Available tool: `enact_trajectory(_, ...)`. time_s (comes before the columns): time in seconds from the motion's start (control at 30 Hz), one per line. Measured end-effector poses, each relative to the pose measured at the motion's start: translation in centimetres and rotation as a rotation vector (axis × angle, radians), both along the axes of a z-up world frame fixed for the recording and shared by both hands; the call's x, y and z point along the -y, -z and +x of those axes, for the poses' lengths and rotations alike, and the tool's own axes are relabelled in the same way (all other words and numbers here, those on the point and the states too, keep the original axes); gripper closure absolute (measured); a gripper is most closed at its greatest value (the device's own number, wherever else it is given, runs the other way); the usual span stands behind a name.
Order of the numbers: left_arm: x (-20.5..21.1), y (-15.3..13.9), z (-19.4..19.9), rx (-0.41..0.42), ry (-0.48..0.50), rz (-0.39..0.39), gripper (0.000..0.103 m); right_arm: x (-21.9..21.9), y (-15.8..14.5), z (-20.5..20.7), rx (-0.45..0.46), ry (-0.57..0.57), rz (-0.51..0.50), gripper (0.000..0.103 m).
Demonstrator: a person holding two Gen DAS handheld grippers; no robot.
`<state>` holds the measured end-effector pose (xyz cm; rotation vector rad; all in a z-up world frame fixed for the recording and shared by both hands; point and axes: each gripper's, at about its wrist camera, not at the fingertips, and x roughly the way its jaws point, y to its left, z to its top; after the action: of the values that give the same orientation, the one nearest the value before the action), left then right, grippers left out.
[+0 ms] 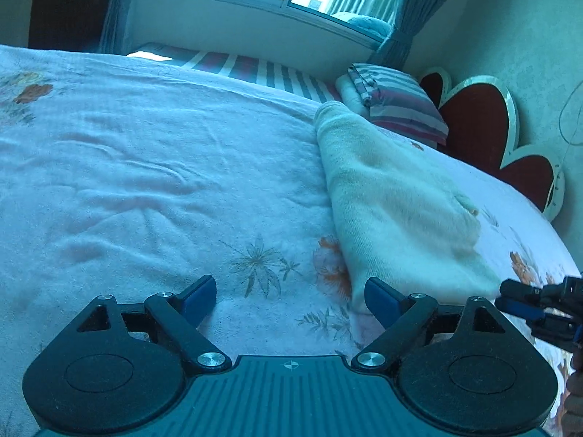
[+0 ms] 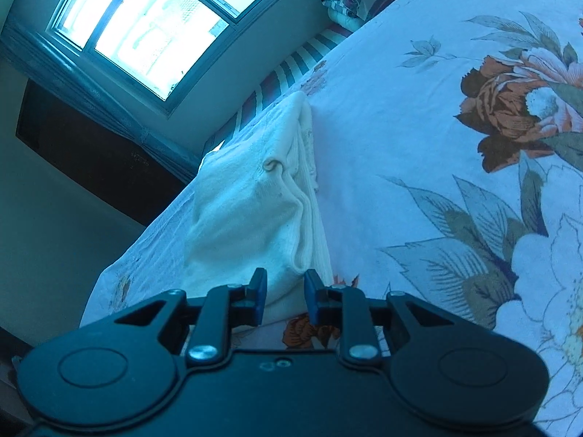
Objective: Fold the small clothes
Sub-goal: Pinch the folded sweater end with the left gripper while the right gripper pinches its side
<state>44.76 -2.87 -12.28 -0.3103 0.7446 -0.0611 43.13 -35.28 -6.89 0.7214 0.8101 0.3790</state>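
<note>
1. On a flower-printed bedspread (image 1: 145, 182) beneath a bright window (image 2: 145, 32), a small cream garment (image 1: 393, 196) lies already doubled over into a long narrow shape, its layered edges stacked along one side in my right wrist view.

2. Judging by those layers, at least one fold looks done; the piece is still long, so I reckon a fold across its length remains, perhaps with some squaring up of the loose end.

3. My left gripper (image 1: 289, 296) hangs over the bedspread with its jaws spread wide, nothing between them. Its right-hand blue pad (image 1: 382, 300) sits just beside the garment's near corner; whether it touches the cloth I cannot tell.

4. My right gripper (image 2: 283, 300) points along the garment from its near end, jaws parted only narrowly, with the cream cloth showing in the gap. The pads do not look pressed together, and I cannot tell whether they have hold of any fabric.

5. From the left wrist view, the right gripper (image 1: 539, 309) appears at the frame's edge, close by the garment's near end.

6. Striped pillows (image 1: 397, 105) and a heart-shaped headboard (image 1: 484, 123) stand beyond the garment, well apart from both grippers.
</note>
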Motion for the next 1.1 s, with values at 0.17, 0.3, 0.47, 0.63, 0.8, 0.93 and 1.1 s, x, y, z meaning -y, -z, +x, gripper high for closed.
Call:
enact_trajectory(0.17,1.7,-0.3,0.0,-0.002,0.058,0.087,0.022,-0.2,0.5,0.4,-0.014,0.012,0.020,0.079)
enact_trajectory(0.3,3.6,-0.5,0.4,0.031,0.081,0.155,0.048,-1.0,0.5,0.8,-0.010,0.009,0.020,0.079)
enact_trajectory(0.47,5.3,-0.6,1.1,0.070,0.117,0.202,0.065,-1.1,1.0,1.0,-0.020,0.019,0.029,0.081)
enact_trajectory(0.63,6.1,-0.6,1.3,0.096,0.143,0.173,0.096,-1.1,1.3,1.2,-0.041,0.042,0.039,0.093)
enact_trajectory(0.8,5.4,-1.3,0.1,0.130,0.132,0.141,0.096,-1.1,-0.4,-0.5,0.021,0.038,0.025,0.096)
enact_trajectory(0.93,5.0,-0.3,-0.3,0.094,0.125,0.138,0.096,-1.4,0.8,-1.3,-0.012,0.037,-0.020,0.096)
enact_trajectory(1.1,5.2,-0.5,-0.7,0.082,0.148,0.181,0.090,-1.2,1.8,-0.8,-0.020,0.034,-0.033,0.094)
